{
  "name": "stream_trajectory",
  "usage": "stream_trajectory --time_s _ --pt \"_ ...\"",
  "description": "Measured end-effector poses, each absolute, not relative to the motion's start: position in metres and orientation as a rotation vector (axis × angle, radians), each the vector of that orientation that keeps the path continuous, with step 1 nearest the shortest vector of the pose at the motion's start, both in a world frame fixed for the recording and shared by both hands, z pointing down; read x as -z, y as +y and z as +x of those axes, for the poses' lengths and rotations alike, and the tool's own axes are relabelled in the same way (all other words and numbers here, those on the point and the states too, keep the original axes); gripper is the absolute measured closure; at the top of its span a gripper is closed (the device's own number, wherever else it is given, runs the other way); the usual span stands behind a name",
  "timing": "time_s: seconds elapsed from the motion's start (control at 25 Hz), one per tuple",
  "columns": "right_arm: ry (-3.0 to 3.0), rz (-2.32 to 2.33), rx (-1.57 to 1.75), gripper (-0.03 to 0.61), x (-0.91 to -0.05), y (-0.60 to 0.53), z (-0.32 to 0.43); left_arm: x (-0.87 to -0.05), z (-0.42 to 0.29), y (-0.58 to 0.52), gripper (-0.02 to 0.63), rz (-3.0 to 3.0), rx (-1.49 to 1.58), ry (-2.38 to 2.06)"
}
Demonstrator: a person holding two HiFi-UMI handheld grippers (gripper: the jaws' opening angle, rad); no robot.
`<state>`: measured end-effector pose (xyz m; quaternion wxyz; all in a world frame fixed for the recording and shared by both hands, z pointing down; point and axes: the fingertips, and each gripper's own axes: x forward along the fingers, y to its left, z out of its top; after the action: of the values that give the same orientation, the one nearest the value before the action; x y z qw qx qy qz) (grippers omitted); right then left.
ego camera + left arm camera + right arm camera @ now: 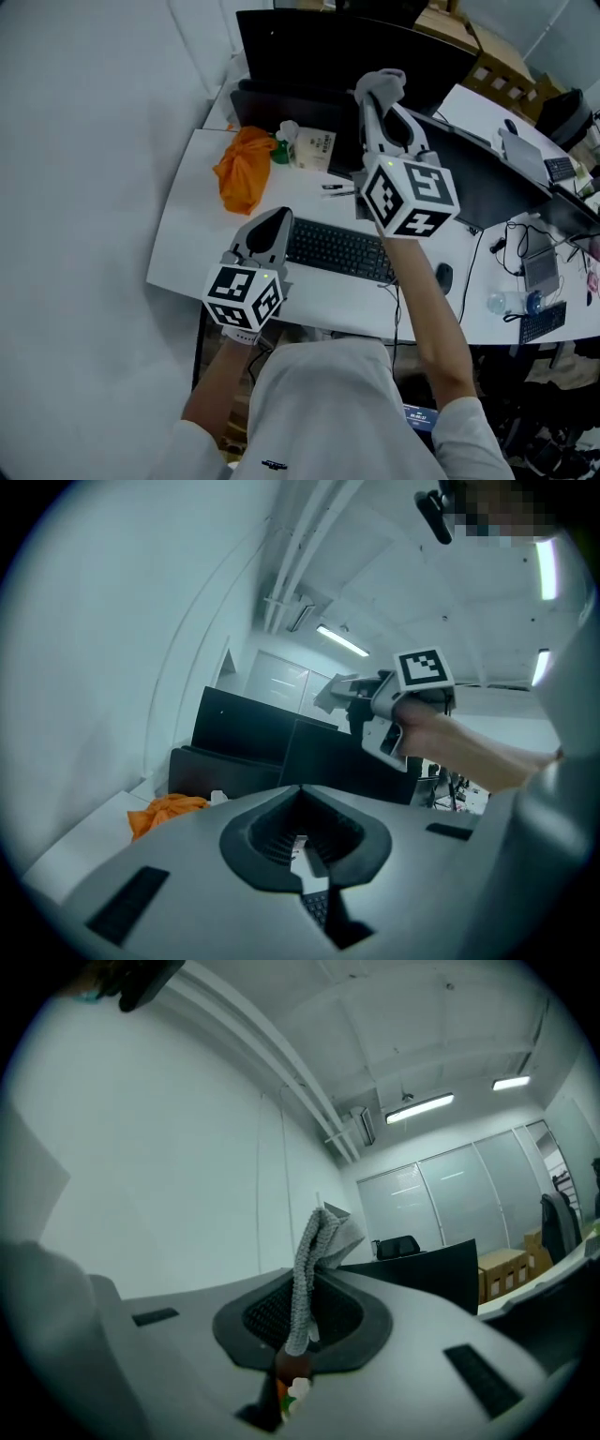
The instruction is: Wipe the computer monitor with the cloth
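The black monitor stands at the back of the white desk; the right gripper view shows its dark top edge. My right gripper is raised in front of the screen, shut on a grey knitted cloth. That cloth stands up from between the jaws. My left gripper rests low at the left end of the keyboard, its jaws together on nothing. From the left gripper view, the right gripper and cloth hang before the monitor.
An orange crumpled cloth lies at the desk's back left beside a small bottle and a booklet. A mouse sits right of the keyboard. A pale wall borders the left. Neighbouring desks hold cables and devices.
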<state>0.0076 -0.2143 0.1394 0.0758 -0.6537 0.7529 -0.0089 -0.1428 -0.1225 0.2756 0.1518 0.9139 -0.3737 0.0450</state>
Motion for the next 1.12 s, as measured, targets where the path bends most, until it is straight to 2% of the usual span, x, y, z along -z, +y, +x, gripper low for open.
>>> stream_trajectory --time_s 0.52,1.12 --pt "2.209 -2.026 -0.072 0.567 -0.099 -0.067 0.091 -0.254 -0.109 -0.093 0.595 2.762 -0.122 -0.896" --pt "2.225 -2.288 -0.157 0.555 -0.155 0.081 0.138 -0.222 -0.084 -0.068 0.595 2.854 -0.078 -0.813"
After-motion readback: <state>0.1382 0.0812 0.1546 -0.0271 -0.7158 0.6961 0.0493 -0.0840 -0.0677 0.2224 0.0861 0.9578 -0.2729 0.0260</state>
